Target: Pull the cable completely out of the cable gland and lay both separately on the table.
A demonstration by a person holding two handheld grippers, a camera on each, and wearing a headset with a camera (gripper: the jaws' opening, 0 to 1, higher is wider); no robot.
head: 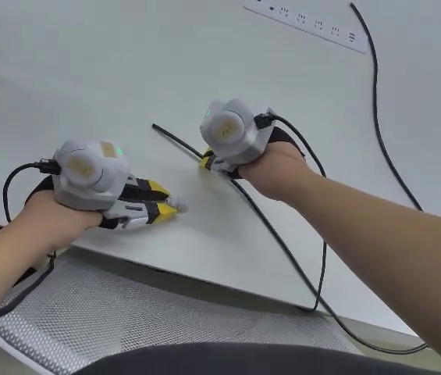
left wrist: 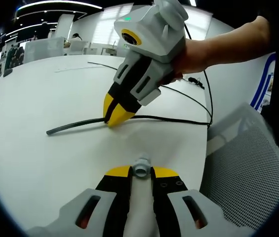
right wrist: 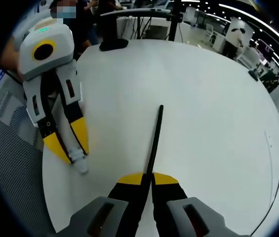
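A thin black cable point(head: 175, 139) lies across the white table point(head: 126, 86), its free end pointing up-left. My right gripper point(head: 206, 162) is shut on the cable a short way behind that end; in its own view the cable point(right wrist: 155, 136) runs out from between the closed yellow tips point(right wrist: 147, 178). My left gripper point(head: 169, 206) sits near the table's front edge, shut on a small grey cable gland point(head: 178, 205). The gland point(left wrist: 141, 167) shows pinched between the yellow tips, apart from the cable point(left wrist: 75, 126). The gland point(right wrist: 81, 164) hangs just above the table.
A white power strip point(head: 306, 19) lies at the back. Another black cable point(head: 376, 101) trails down the right side. A grey mesh chair seat point(head: 165, 320) sits just below the table's front edge point(head: 204, 277). People and benches stand beyond the table.
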